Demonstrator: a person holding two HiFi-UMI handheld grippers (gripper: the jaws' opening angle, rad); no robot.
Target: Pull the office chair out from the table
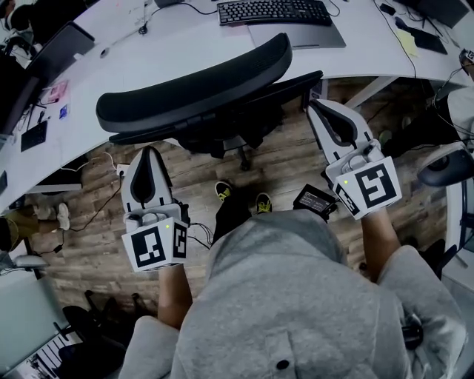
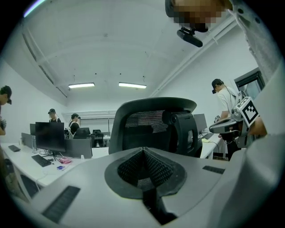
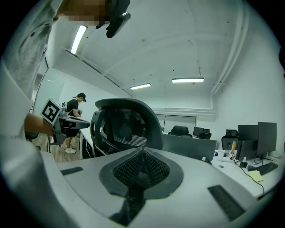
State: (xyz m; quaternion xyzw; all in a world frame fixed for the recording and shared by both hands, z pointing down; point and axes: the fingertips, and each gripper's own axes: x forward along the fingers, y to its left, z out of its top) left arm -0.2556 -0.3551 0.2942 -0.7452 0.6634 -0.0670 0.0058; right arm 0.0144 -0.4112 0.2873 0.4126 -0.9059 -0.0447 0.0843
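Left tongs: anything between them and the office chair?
Nothing: left gripper view shows the shut left tongs facing the office chair across open air. Head view shows wood floor beneath.

Overhead and level views, shared chair (image 1: 196,92)

Black mesh-backed office chair (image 1: 200,96), upright, just beside white table (image 1: 370,55)

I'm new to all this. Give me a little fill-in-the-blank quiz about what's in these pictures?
The office chair has a backrest coloured ____. The left gripper and right gripper both have their jaws ____. On the white table lies a ____ with rows of keys.
Missing words: black; shut; keyboard.
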